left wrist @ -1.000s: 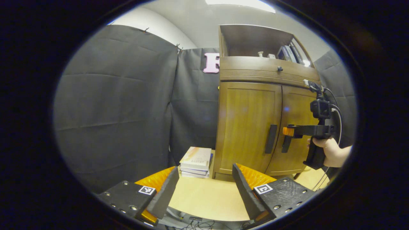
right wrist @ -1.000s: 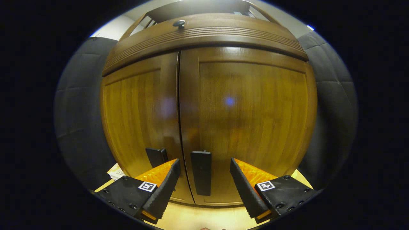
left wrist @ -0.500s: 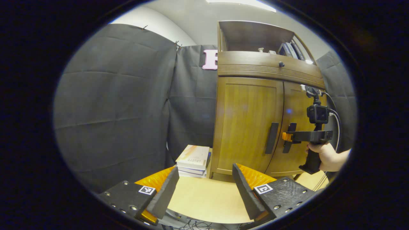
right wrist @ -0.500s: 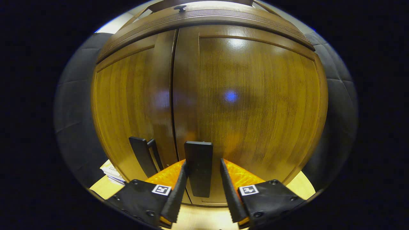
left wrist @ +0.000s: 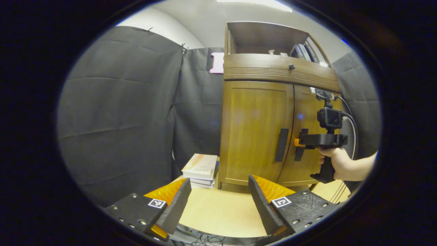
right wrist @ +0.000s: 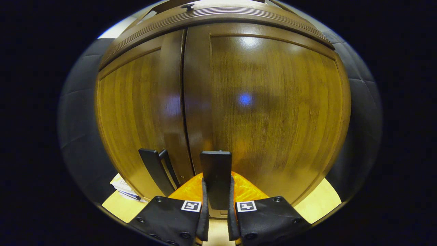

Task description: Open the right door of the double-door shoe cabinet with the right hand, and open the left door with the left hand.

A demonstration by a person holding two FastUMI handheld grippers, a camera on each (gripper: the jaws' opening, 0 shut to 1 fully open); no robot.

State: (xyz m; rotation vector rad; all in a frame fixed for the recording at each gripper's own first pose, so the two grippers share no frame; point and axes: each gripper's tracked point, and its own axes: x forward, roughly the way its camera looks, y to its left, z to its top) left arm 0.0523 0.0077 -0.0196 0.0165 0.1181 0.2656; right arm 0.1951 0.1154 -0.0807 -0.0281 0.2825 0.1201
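right now my right gripper (right wrist: 216,201) is clamped on the flat dark vertical handle of the right door (right wrist: 215,179), one finger pressed to each side of the bar. from the left gripper view i see the same grip farther off: the right gripper (left wrist: 296,142) sits against that handle (left wrist: 300,145) with a hand (left wrist: 336,164) around its grip. the brown wooden double-door shoe cabinet (left wrist: 273,130) stands on the pale wooden tabletop (left wrist: 222,212), against the black cloth wall, and both doors look closed, the seam between them thin and even.

my left gripper (left wrist: 218,201) hangs with its fingers wide apart and nothing between them, well back from the cabinet, low over the tabletop. the left door's dark bar handle (left wrist: 282,145) is untouched, just beside the seam. a small stack of books (left wrist: 201,171) lies at the cabinet's left foot, near where the left door would swing.

i judge the doors stiff, hinged at the outer edges, and light enough to swing freely once any catch lets go. the handles are rigid and smooth-looking, so a squeeze across the flat sides, near the middle of the bar, should hold best. the pull ought to follow an arc around the hinge, or my fingers could slide off. the cabinet looks tall for its base, so a hard tug might shift it.
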